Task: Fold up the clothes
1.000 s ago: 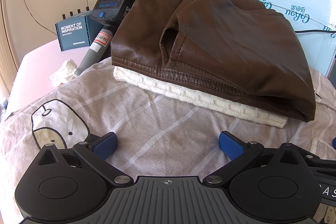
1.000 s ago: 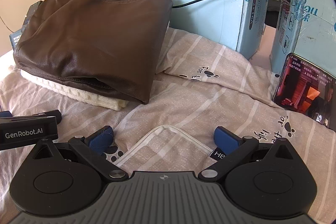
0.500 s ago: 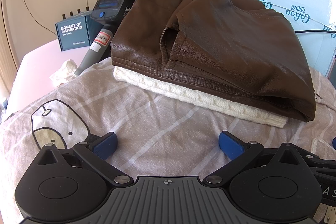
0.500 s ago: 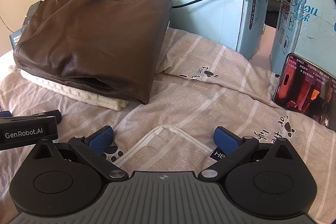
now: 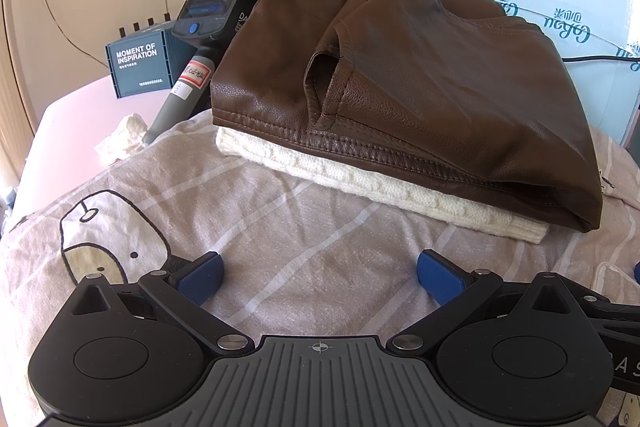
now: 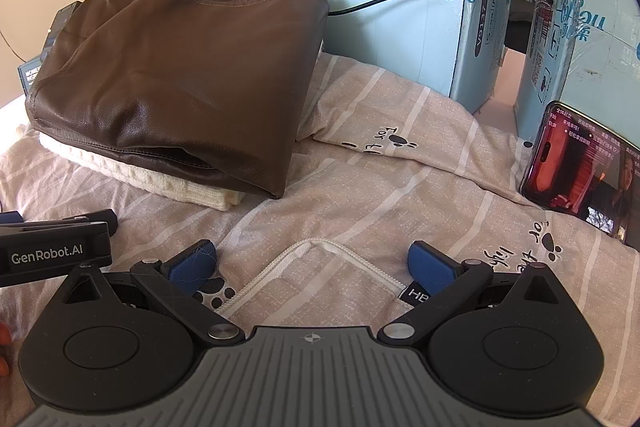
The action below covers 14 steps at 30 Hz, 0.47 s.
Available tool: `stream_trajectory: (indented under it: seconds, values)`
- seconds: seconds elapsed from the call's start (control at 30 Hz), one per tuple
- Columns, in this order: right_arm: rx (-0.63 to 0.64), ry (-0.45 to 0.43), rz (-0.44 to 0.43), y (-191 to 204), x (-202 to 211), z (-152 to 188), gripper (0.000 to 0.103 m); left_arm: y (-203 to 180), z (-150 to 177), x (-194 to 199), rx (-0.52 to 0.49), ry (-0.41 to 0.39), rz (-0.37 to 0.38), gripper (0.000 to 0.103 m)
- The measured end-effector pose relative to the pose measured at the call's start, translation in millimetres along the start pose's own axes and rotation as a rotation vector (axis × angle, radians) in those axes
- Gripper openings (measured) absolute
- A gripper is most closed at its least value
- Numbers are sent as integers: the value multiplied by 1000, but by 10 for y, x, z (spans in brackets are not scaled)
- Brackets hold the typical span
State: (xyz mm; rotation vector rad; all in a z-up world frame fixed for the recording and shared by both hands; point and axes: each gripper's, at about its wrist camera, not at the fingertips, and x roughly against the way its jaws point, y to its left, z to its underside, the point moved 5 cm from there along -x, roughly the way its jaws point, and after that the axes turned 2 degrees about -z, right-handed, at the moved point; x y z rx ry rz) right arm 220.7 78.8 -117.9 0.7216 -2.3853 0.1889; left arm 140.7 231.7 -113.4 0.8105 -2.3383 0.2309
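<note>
A folded brown leather jacket [image 5: 420, 75] lies on top of a folded cream knit sweater [image 5: 360, 183] at the back of the beige striped bedsheet [image 5: 280, 227]. The pile also shows in the right wrist view, jacket [image 6: 180, 75] over sweater [image 6: 180, 187]. My left gripper [image 5: 320, 279] is open and empty, low over the sheet in front of the pile. My right gripper [image 6: 312, 267] is open and empty, over a white-piped seam of the sheet [image 6: 320, 251], right of the pile. The left gripper's body [image 6: 56, 251] shows at the left edge of the right wrist view.
Light blue cardboard boxes [image 6: 400, 7] with black cables stand behind the pile. A phone with a lit screen [image 6: 580, 167] leans at the right. A dark handheld device [image 5: 200, 39], a blue box [image 5: 140, 67] and a crumpled tissue [image 5: 120, 139] sit at the back left.
Nothing has moved apart from the picture on the phone screen.
</note>
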Motion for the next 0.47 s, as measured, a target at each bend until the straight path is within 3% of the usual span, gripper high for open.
stream_trajectory:
  seconds: [0.47]
  values:
    - [0,0,0,-2,0,1,103,12,-11,-5,6,-1,2,103]
